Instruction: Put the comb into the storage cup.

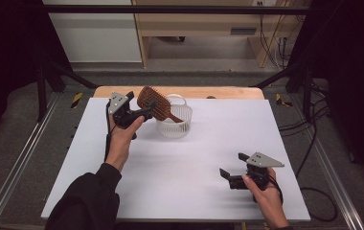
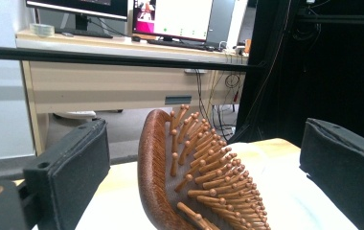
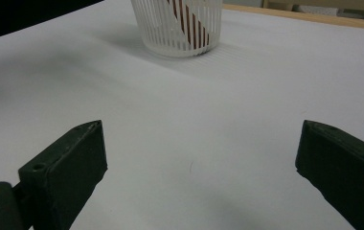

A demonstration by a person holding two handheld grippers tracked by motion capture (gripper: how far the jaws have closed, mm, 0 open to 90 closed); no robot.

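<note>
Left tongs [image 1: 139,114] gape wide around the brush [image 1: 152,102], which stands handle-down in the basket [image 1: 184,125]; I'd say back straight off, no nudging. Right tongs [image 1: 232,166] hang empty, wide apart, over the bench [image 1: 180,167].

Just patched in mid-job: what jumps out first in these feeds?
A brown wooden hairbrush stands out at the far left-centre of the white table, its handle down in a white slatted basket. The left gripper sits open right beside its head, while the right gripper waits open near the front right.
</note>
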